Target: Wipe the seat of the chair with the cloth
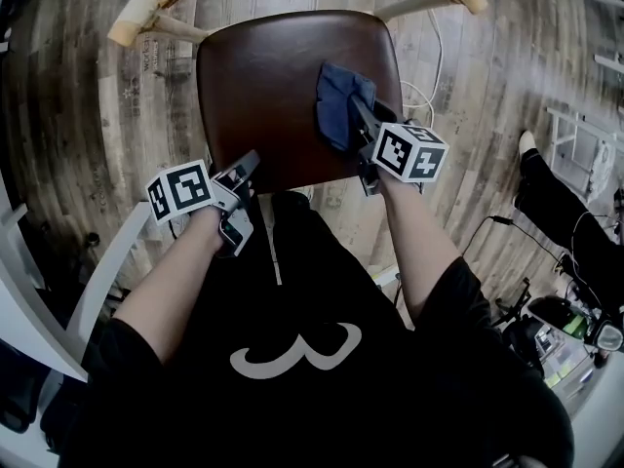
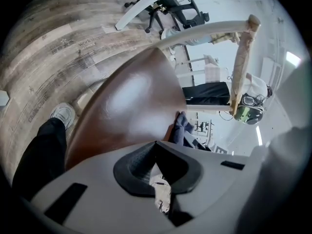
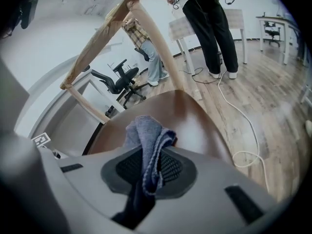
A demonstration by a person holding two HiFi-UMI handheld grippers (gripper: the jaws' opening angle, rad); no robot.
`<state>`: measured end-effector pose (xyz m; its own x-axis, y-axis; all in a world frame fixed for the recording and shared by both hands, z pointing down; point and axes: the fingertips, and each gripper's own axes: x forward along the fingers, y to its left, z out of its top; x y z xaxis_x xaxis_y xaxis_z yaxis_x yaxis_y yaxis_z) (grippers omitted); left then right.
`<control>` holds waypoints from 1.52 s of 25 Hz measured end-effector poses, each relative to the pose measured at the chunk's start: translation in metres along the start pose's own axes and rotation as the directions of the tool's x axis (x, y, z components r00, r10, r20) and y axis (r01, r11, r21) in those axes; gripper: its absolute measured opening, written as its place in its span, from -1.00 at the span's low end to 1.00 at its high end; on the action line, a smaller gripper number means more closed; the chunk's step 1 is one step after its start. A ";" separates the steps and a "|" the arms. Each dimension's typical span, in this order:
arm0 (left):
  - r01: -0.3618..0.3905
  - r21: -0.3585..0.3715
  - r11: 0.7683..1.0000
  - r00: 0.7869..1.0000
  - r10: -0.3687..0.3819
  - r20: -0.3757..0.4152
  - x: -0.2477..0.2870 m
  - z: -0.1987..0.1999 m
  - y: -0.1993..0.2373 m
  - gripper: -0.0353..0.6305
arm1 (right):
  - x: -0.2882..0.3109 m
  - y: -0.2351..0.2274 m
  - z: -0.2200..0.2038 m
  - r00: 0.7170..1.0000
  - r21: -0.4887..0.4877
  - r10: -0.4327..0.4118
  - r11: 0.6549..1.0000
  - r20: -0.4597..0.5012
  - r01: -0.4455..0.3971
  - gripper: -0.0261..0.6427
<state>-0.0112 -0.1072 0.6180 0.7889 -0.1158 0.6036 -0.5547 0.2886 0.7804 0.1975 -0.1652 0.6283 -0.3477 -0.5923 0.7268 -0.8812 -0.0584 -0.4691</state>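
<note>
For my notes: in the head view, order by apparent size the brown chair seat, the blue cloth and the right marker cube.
1. Glossy brown chair seat: clearly largest.
2-3. Dark blue cloth and black-and-white marker cube look alike; cube nearer camera, so unranked.

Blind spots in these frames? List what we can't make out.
- Head view: the backrest frame is cut off by the top edge.
- Head view: the patch of seat under the cloth is covered by the cloth and the right gripper.
- Right gripper view: the cloth's lower end is hidden behind the gripper's own body.
- All views: dust or wipe streaks on the seat are too fine to see, and there is glare.
</note>
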 end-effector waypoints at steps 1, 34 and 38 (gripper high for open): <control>0.000 0.007 1.000 1.000 0.000 -0.005 0.002 -0.004 -0.002 -0.86 | -0.004 -0.008 0.002 1.000 -0.009 -0.013 1.000 0.001 0.013 -0.76; -0.002 -0.069 0.998 0.996 0.008 0.084 -0.013 -0.080 0.028 -0.86 | -0.067 0.013 0.028 0.985 -0.058 0.088 0.995 0.145 -0.081 -0.76; -0.006 -0.063 0.998 0.997 0.010 0.070 -0.022 -0.088 0.037 -0.86 | -0.066 0.059 0.010 0.976 -0.039 0.171 0.985 0.136 -0.167 -0.76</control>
<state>-0.0257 -0.0106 0.6196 0.7625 -0.1791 0.6217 -0.5415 0.3491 0.7648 0.1714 -0.1377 0.5476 -0.4461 -0.6973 0.5610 -0.8227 0.0726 -0.5639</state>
